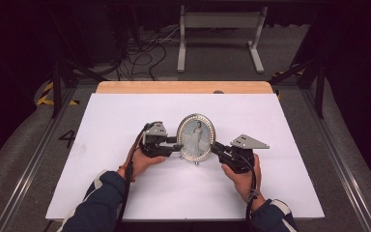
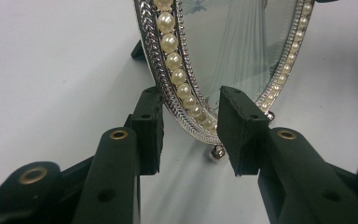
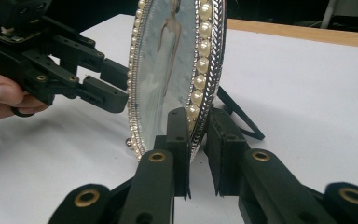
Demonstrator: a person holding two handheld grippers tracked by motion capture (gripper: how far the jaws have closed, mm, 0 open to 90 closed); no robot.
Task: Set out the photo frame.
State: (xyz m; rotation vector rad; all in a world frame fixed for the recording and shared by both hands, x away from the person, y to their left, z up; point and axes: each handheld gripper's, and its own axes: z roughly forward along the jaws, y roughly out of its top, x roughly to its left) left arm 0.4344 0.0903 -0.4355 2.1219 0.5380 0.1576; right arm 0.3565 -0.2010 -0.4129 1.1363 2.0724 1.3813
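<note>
The oval picture frame [image 1: 195, 137] stands upright near the middle of the white counter [image 1: 125, 116], propped on a back strut and small ball feet. It looks light but fragile: a glass front, a thin silvery metal rim with a ring of pearl beads. The polished rim is likely slippery and the beads give an uneven seat, so the best hold is on the rim's edge, low on each side, with gentle pressure kept off the glass.

At the frame's 9 o'clock edge in the high view, the left gripper [image 1: 178, 144] reaches in. In the left gripper view its fingers [image 2: 148, 128] straddle the lower rim, one behind the frame and one before the glass, with daylight on both sides; they stand released, not pressing.

At the frame's 4 o'clock edge, the right gripper [image 1: 214, 147] comes in from the other side. In the right gripper view its fingers [image 3: 178, 140] sit close on either face of the rim, the front pad against the beaded edge; it looks clenched on the frame, though the rear pad's contact is harder to judge.
</note>
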